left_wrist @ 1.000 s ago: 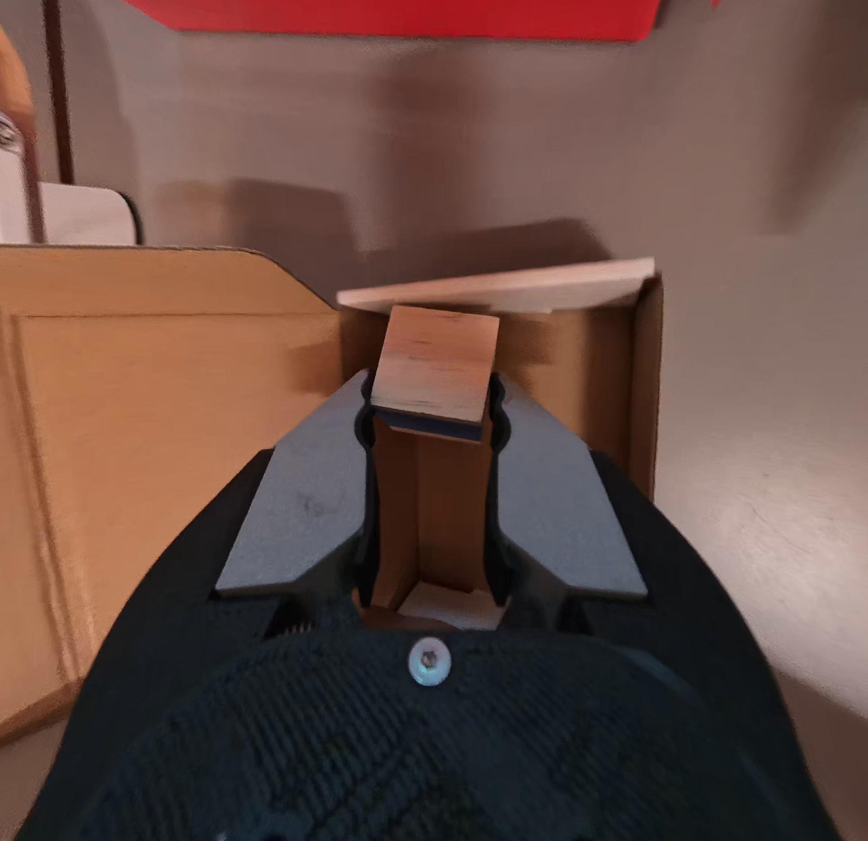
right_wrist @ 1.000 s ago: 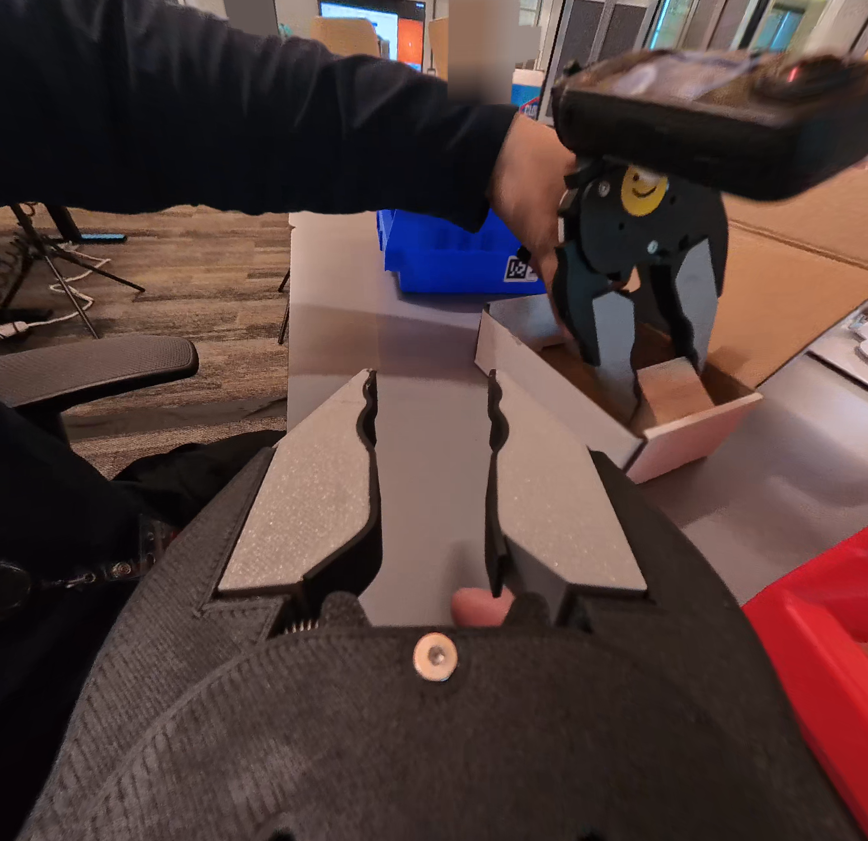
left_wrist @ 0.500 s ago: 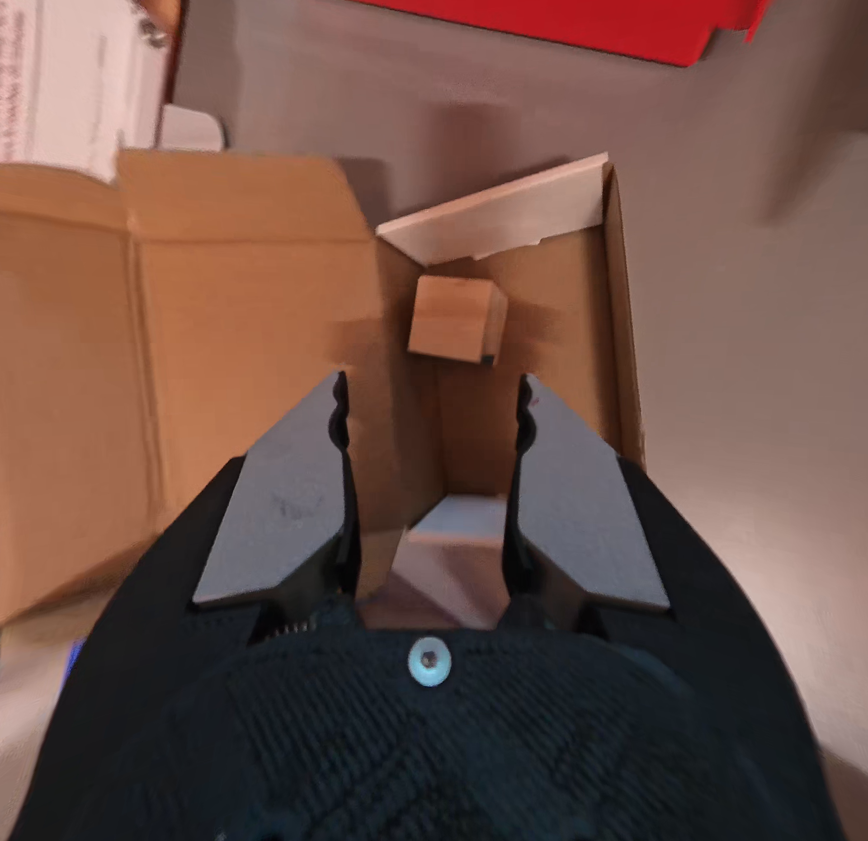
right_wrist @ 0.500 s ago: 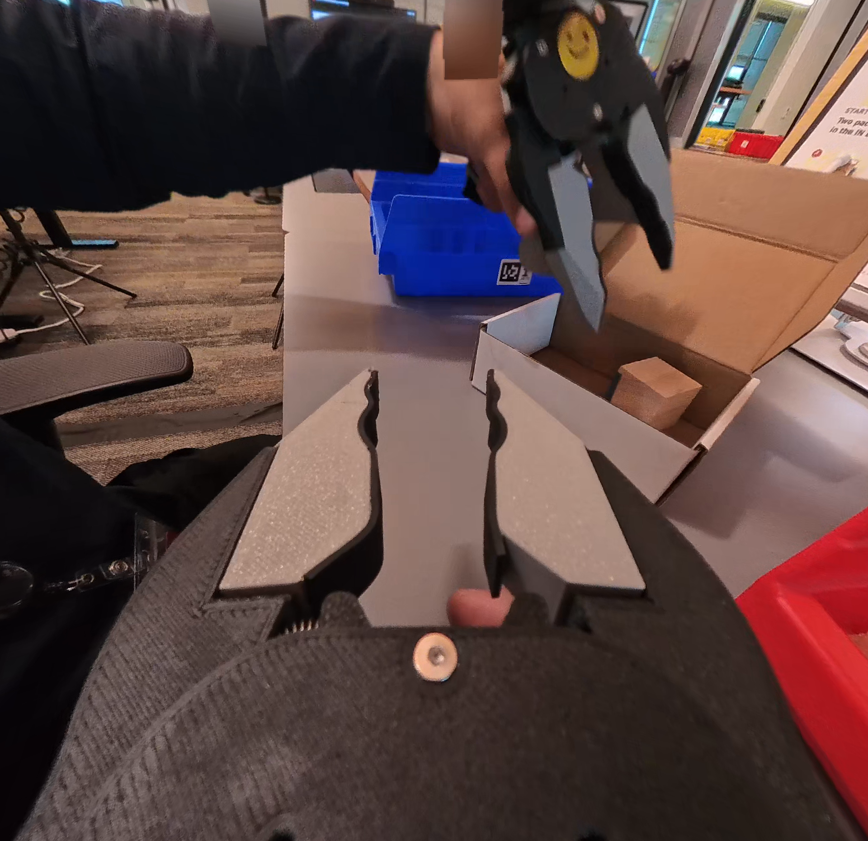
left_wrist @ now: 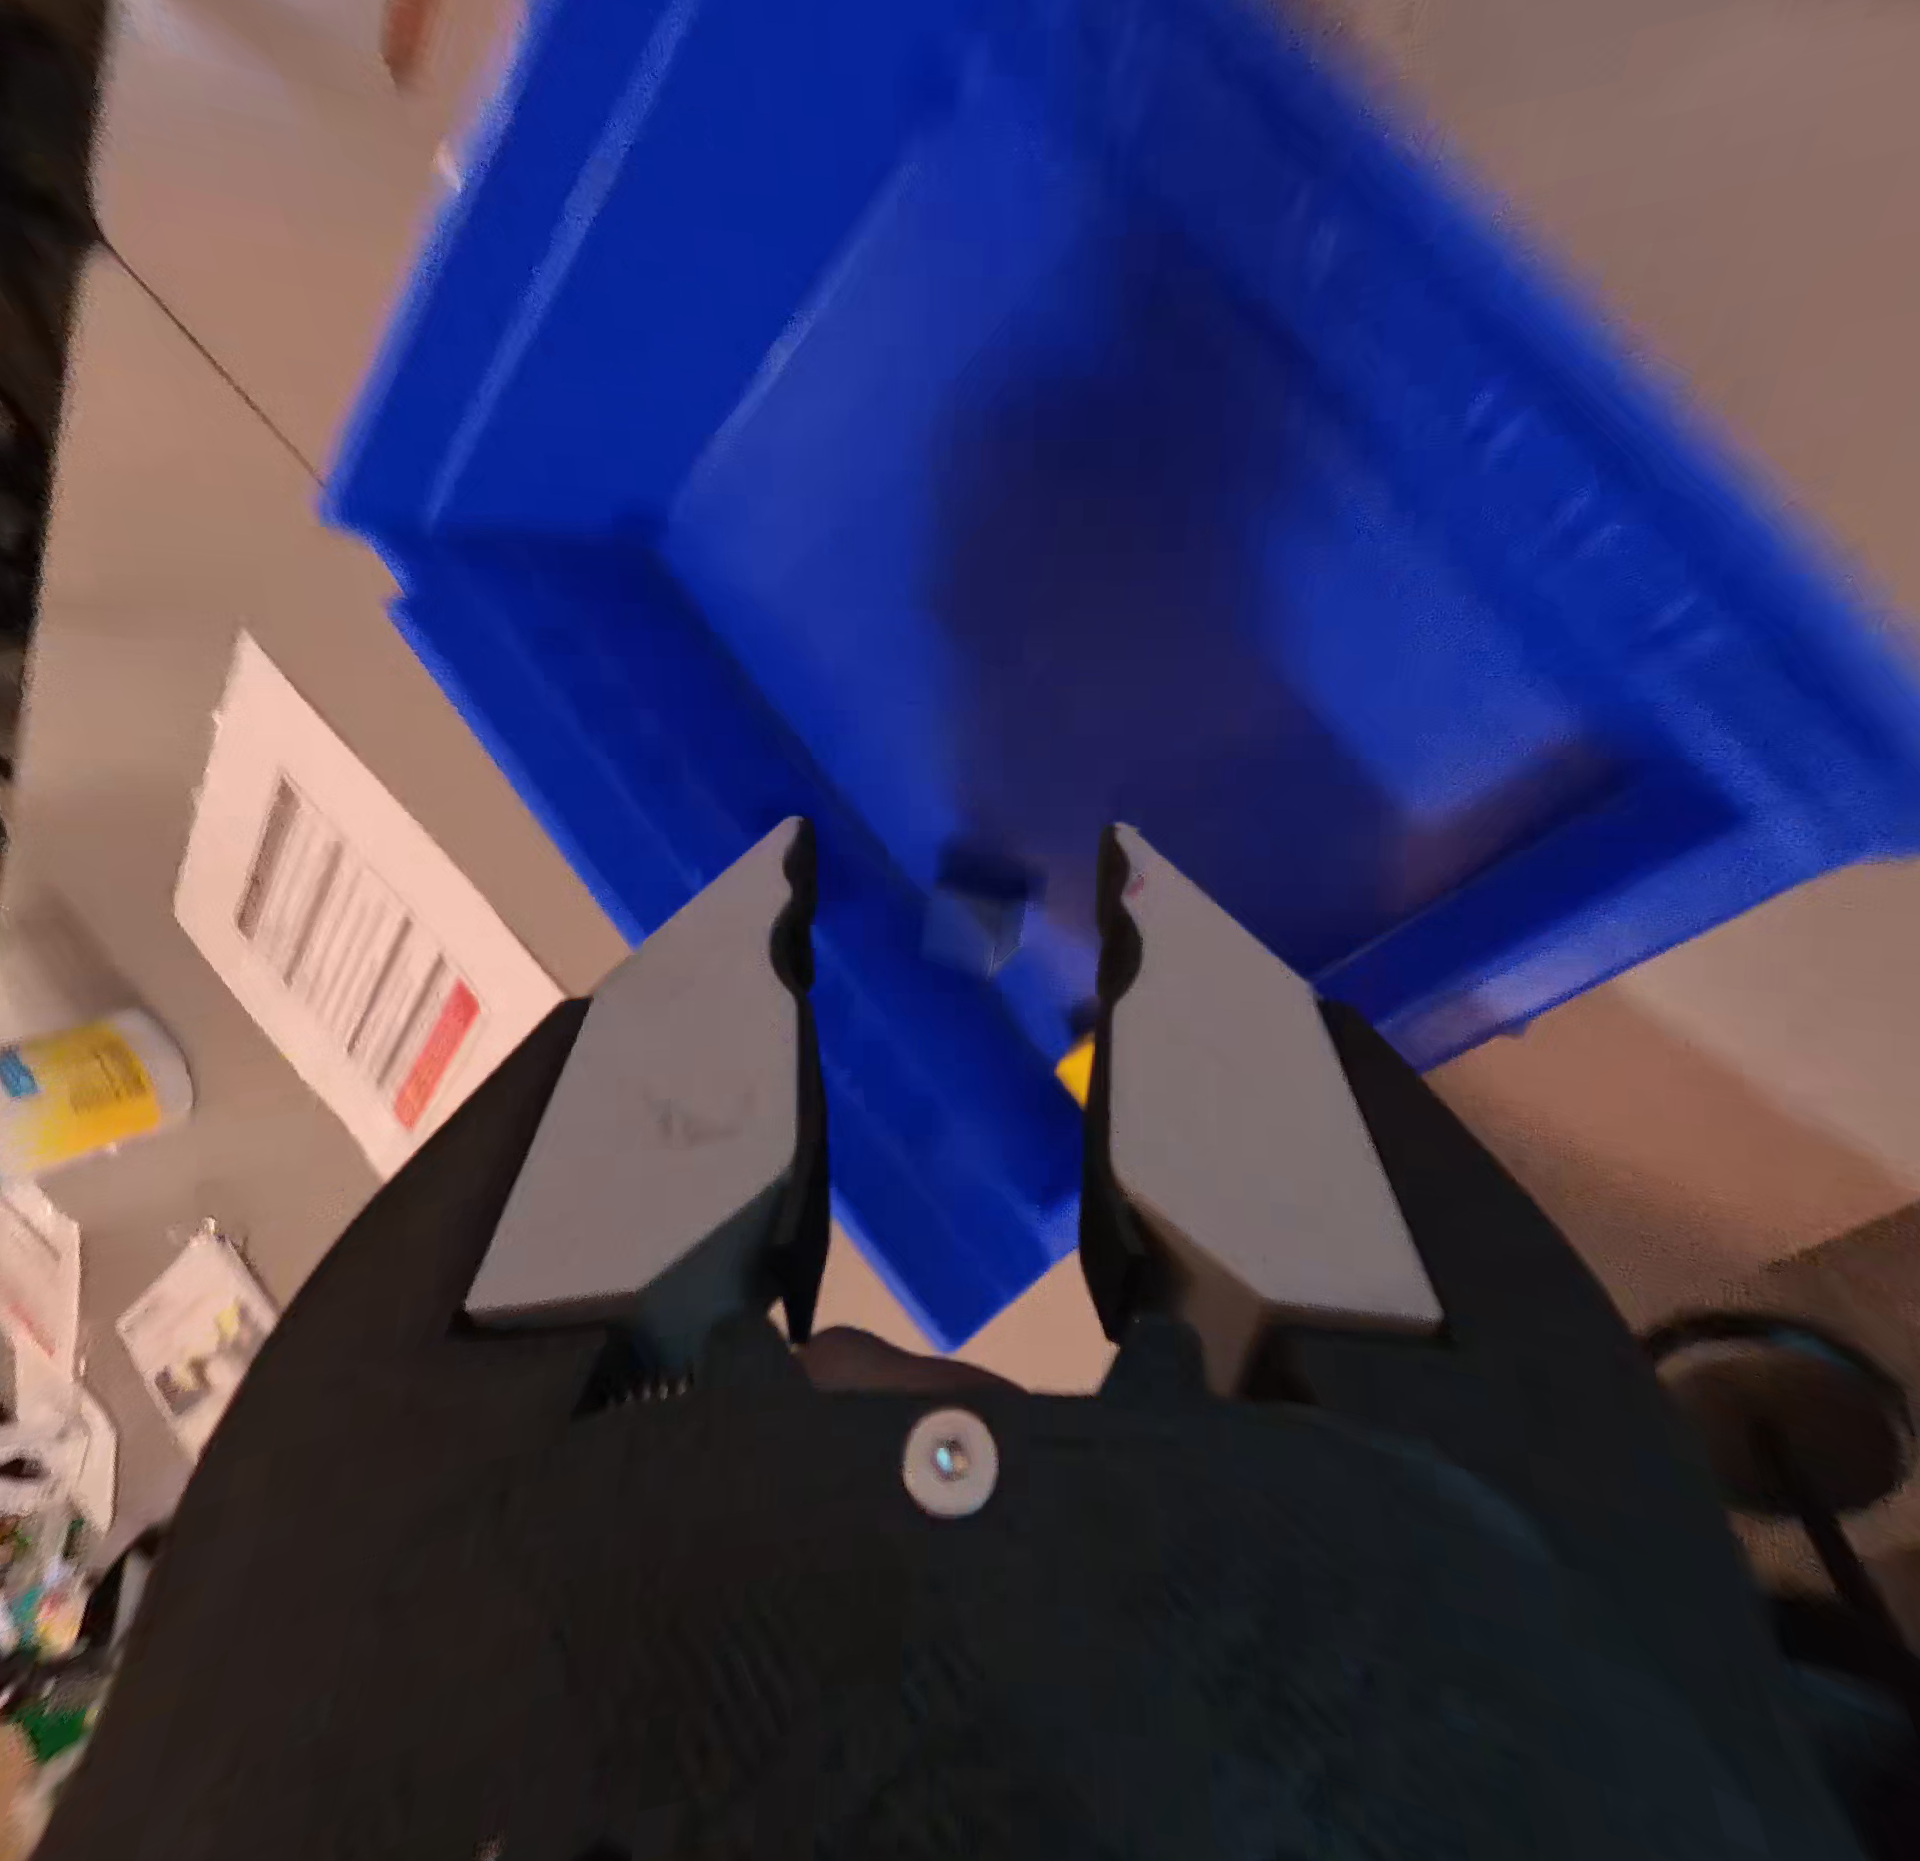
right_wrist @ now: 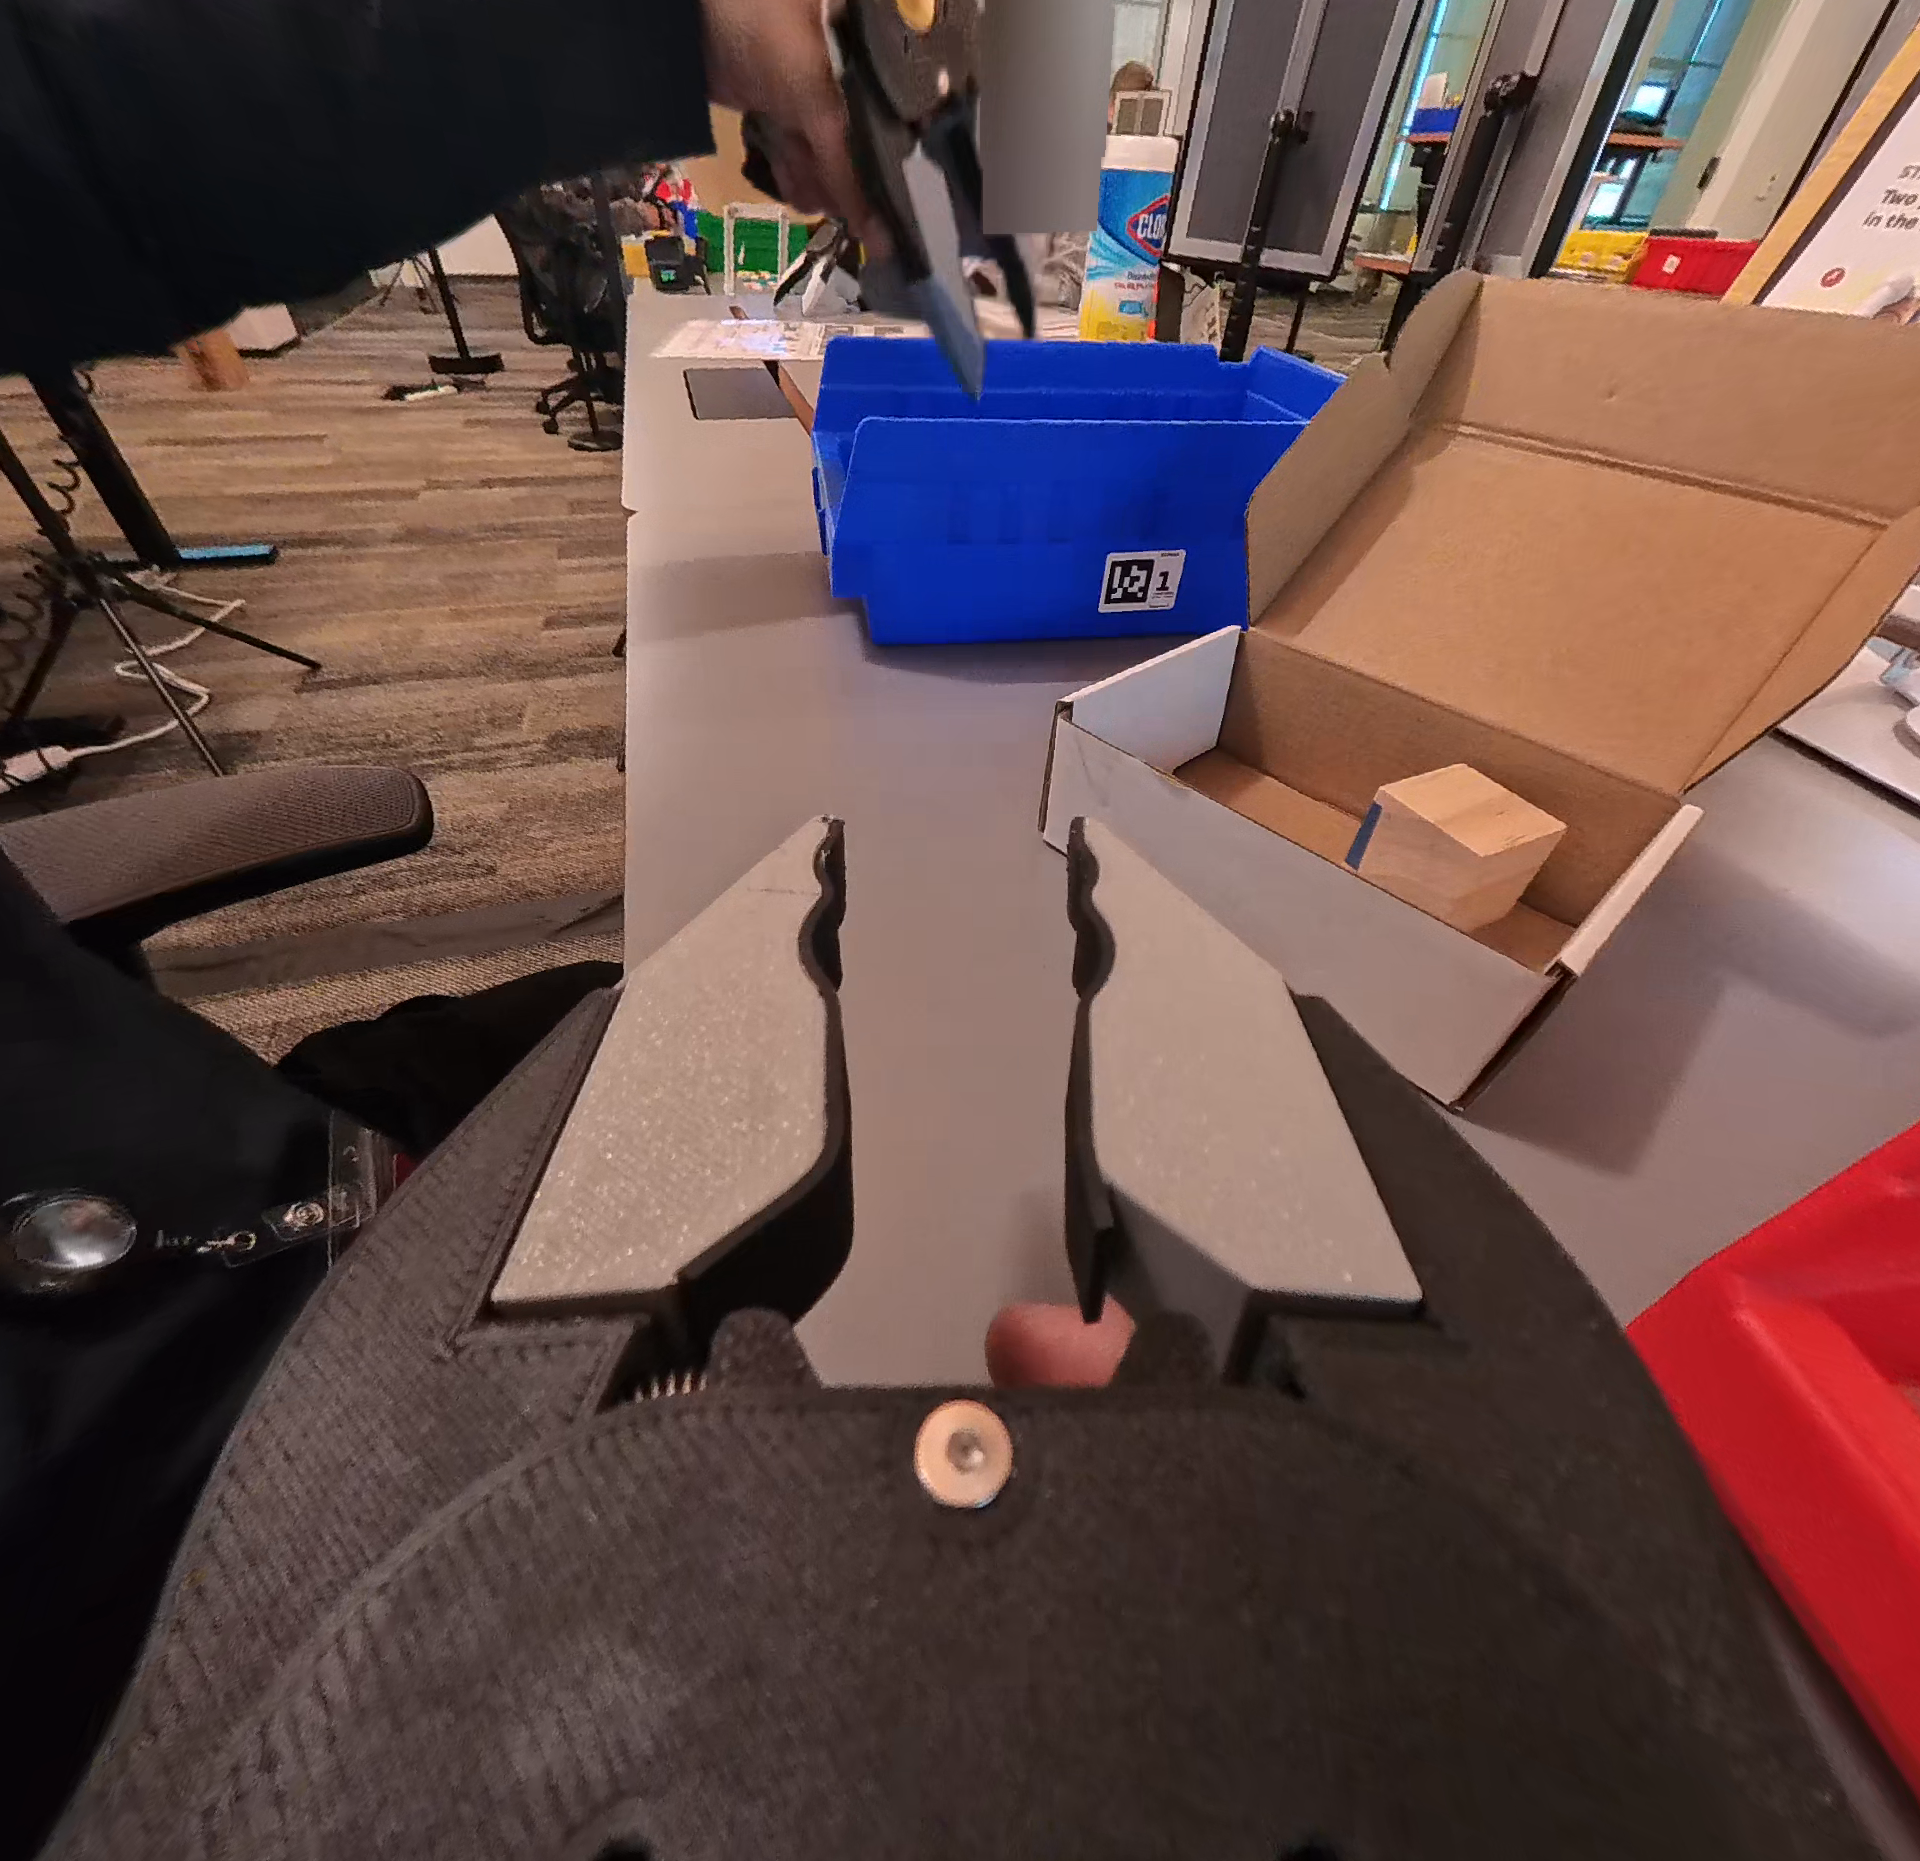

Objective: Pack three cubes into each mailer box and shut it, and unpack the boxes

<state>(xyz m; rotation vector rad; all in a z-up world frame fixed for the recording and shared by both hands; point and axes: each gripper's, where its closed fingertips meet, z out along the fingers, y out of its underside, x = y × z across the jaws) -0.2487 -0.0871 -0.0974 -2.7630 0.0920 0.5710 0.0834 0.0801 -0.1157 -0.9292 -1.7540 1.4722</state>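
The right gripper [right_wrist: 954, 855] hangs low over the grey table [right_wrist: 914, 731], its jaws parted with nothing between them. Just ahead and to its right sits the open mailer box [right_wrist: 1236, 907], white outside and brown inside, lid flap leaning back. One wooden cube [right_wrist: 1455, 840] with a blue edge rests tilted on the box floor near the box's right end. Farther ahead stands a blue bin [right_wrist: 1039, 523] bearing a square coded sticker; it stands just beyond the box's far corner, though whether they touch I cannot tell. At the near right edge a red bin [right_wrist: 1787, 1375] shows its rim.

The left gripper [left_wrist: 954, 876] is held above the blue bin [left_wrist: 1039, 409], pointing down into it, jaws spread and empty; this view is motion-blurred. Something small and blue [left_wrist: 977, 928] lies inside the bin between the fingers, too blurred to name. Left of that gripper a white printed sheet [left_wrist: 343, 918] lies on the table.

Seen from the right wrist, the left gripper [right_wrist: 961, 305] is held by a hand [right_wrist: 779, 76] in a dark sleeve above the bin's far rim.

Beyond the table lies wood-patterned flooring [right_wrist: 364, 564] with tripod legs, office chairs [right_wrist: 208, 855] and, further back, a wipes canister [right_wrist: 1127, 242] and glass-fronted rooms.
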